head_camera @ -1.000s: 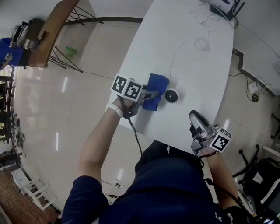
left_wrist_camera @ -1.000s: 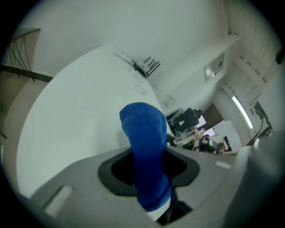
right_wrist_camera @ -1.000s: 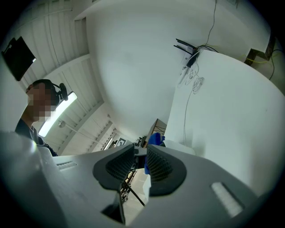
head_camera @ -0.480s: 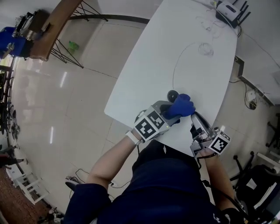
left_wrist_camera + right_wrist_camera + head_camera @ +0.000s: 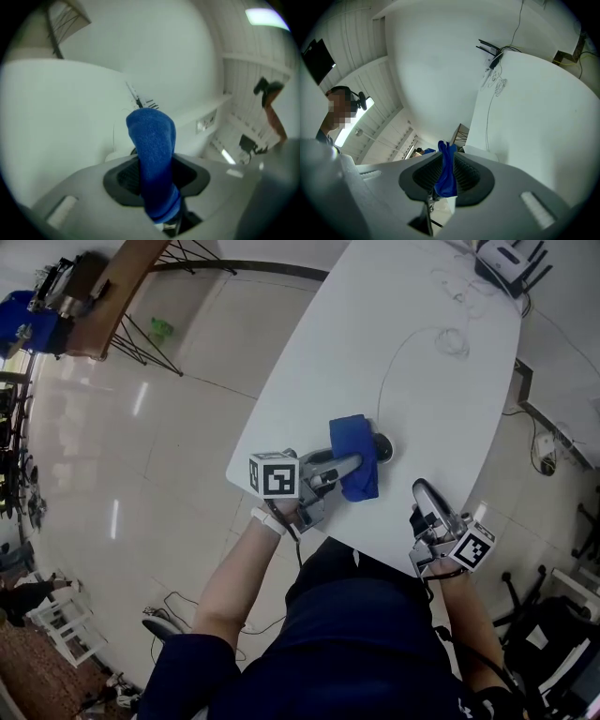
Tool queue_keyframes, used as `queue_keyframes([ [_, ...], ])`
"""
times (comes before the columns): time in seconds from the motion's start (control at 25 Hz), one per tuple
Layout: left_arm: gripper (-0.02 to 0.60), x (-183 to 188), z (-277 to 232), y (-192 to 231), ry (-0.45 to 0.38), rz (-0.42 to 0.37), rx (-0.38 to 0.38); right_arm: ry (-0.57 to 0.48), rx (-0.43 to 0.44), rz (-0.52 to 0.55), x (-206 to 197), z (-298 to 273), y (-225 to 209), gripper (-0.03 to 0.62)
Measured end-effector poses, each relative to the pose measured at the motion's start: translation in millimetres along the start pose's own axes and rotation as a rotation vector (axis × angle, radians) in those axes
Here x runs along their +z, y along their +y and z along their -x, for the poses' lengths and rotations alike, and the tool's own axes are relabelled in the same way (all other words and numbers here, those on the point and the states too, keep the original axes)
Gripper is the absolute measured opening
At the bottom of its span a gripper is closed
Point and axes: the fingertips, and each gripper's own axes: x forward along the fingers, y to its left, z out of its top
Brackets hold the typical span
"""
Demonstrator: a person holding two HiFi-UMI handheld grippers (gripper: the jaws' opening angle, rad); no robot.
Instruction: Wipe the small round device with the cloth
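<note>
Now, right hand-held gripper (image 5: 421,489): idle at the worktop's (image 5: 422,381) near edge; jaws have just been closing; blue shows in their gap, grip unclear
left hand-held gripper (image 5: 352,463): pinching the cloth (image 5: 354,448); swung back leftward
cloth: draped across the device (image 5: 384,449)
task: mid-wipe, I judge

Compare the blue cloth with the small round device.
The blue cloth is folded and pinched in the left gripper; the small round device is grey and lies free on the white table. The cloth is larger and partly hides the device. Both are near the table's front edge.
</note>
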Motion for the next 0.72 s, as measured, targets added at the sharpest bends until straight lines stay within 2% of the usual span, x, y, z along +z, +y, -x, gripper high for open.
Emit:
queue_keyframes([
  [0.08, 0.155, -4, 4, 14, -0.053, 0.138, -0.045, 0.009, 0.001, -0.003, -2, -3, 1, 0.074],
  [0.16, 0.155, -8, 9, 28, -0.084, 0.201, -0.038, 0.017, 0.007, -0.003, -3, -5, 3, 0.074],
  [0.24, 0.155, -13, 11, 42, -0.088, 0.216, -0.001, 0.021, 0.009, -0.005, -4, -7, 3, 0.074],
  [0.48, 0.155, -33, 0, 78, -0.011, 0.211, 0.159, 0.023, 0.008, -0.009, -6, -6, 0, 0.072],
  [0.64, 0.153, -39, 3, 101, -0.019, 0.276, 0.323, 0.016, 0.011, -0.003, -4, -2, 1, 0.071],
  [0.72, 0.156, -38, 3, 100, -0.042, 0.283, 0.348, 0.011, 0.012, -0.001, -4, 1, 3, 0.069],
])
